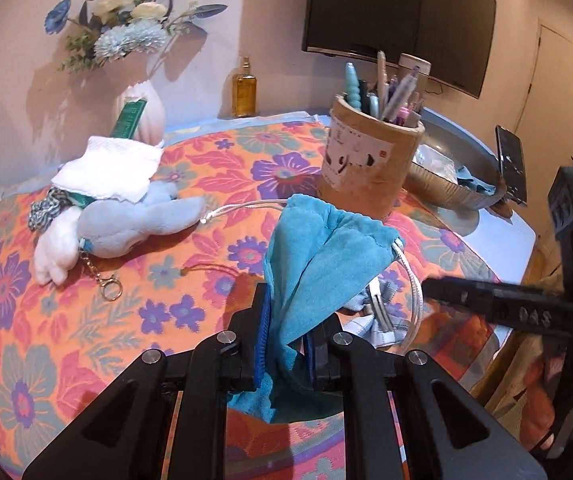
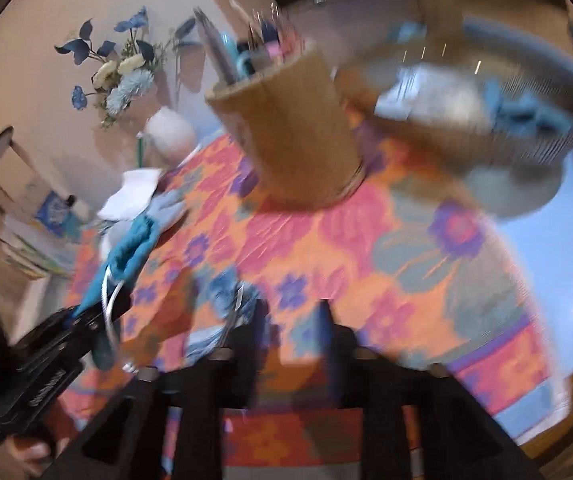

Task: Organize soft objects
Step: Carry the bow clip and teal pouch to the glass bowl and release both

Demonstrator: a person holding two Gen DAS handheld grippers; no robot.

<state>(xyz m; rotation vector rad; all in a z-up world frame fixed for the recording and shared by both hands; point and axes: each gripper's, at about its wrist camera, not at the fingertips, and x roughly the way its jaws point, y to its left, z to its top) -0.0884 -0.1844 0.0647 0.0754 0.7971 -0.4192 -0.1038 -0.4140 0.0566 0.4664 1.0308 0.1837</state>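
My left gripper (image 1: pixel 286 334) is shut on a teal drawstring pouch (image 1: pixel 318 248) and holds it above the floral tablecloth (image 1: pixel 158 280); its white cord (image 1: pixel 412 280) loops to the right. The pouch also shows in the right wrist view (image 2: pixel 134 240), at the left. A blue plush toy (image 1: pixel 142 220) with a white cloth (image 1: pixel 114 172) on it lies at the left. A pale checked cloth (image 1: pixel 374 316) lies under the pouch. My right gripper (image 2: pixel 294 312) is open and empty above the tablecloth; that view is blurred. It shows at the right in the left wrist view (image 1: pixel 486 296).
A brown pen holder (image 1: pixel 370 160) full of pens stands at the back. A foil tray (image 1: pixel 454 184) with soft items sits to its right. A white vase (image 1: pixel 142 112) with blue flowers, an amber bottle (image 1: pixel 244 90) and a phone (image 1: pixel 510 160) stand around the table.
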